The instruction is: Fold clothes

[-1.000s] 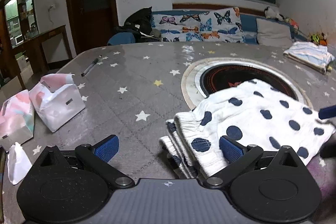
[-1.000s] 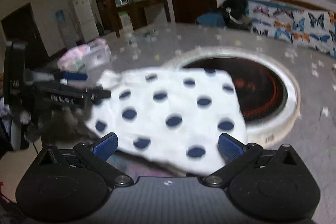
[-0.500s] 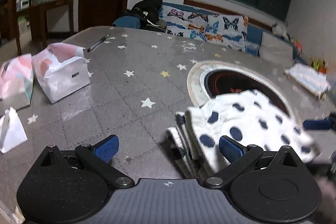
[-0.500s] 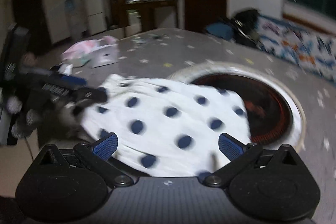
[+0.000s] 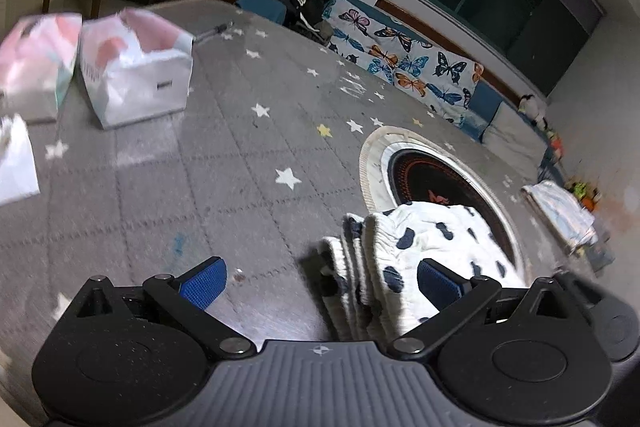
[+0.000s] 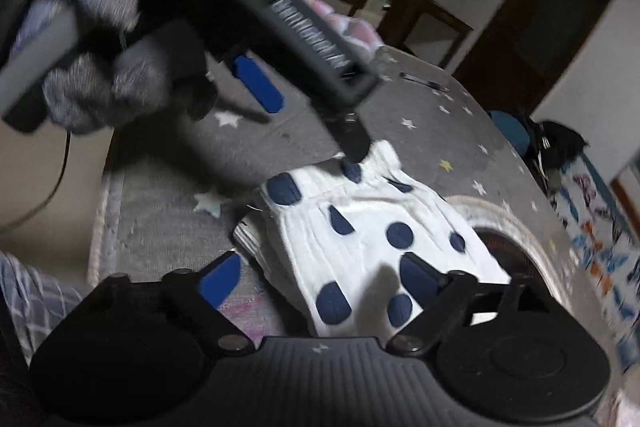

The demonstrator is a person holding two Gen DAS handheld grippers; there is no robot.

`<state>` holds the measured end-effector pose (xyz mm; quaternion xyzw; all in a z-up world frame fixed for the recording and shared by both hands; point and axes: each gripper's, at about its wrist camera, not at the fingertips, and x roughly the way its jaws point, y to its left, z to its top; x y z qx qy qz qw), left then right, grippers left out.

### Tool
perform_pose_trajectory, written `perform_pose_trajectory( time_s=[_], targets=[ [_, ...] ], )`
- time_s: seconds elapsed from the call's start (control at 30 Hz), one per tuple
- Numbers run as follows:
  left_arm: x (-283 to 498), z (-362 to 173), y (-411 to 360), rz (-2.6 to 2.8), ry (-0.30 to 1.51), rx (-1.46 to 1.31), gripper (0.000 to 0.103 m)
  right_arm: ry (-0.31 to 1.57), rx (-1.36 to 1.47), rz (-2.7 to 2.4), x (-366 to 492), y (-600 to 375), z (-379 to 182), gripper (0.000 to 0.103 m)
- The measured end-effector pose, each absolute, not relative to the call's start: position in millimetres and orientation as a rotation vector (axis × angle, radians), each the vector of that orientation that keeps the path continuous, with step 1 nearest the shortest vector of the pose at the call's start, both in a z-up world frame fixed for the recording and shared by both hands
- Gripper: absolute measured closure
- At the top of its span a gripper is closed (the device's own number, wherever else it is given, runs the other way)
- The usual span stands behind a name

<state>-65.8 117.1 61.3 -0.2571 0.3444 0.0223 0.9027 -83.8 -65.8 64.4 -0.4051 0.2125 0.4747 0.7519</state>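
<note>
Polka-dot garment (image 6: 360,239), white with navy spots, sits folded in a stack on the grey star-print tablecloth (image 5: 224,163), its far edge overlapping the round burner ring (image 5: 424,171) set into the table. Lower layers of the stack are mostly hidden, only their striped-looking edges poke out on the side away from the ring. Right-wrist view is pretty smeared, so the gloved hand (image 6: 92,67) holding the left gripper (image 5: 320,281) is a blur. That gripper tilts down toward the cloth with jaws spread wide; one pad sits over the garment's near corner, the other over bare tablecloth, nothing pinched. Right gripper (image 6: 320,277) also angles down at the garment from the side opposite the ring, rolled sideways. Its jaws have just been closing a bit, fabric lies between them, but they aren't pressing on it.
</note>
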Motion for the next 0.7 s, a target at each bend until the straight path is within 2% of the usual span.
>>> perform_pose_trajectory(
  time_s=[0.07, 0.2, 0.3, 0.43, 0.7],
  targets=[
    [-66, 59, 119, 0.039, 0.717, -0.576, 0.000, 0.444, -0.941, 1.047, -86, -59, 61, 0.026],
    [-66, 53, 124, 0.034, 0.729, -0.666, 0.000, 0.407, -0.994, 1.071, -95, -53, 60, 0.052],
    [-67, 50, 124, 0.025, 0.730, -0.714, 0.000, 0.402, -0.977, 1.075, -97, -54, 59, 0.063],
    [-69, 48, 128, 0.013, 0.734, -0.807, 0.000, 0.395, -0.912, 1.072, -96, -60, 66, 0.074],
    [-72, 41, 126, -0.016, 0.754, -1.008, 0.000, 0.372, -0.806, 1.051, -91, -74, 82, 0.080]
  ],
)
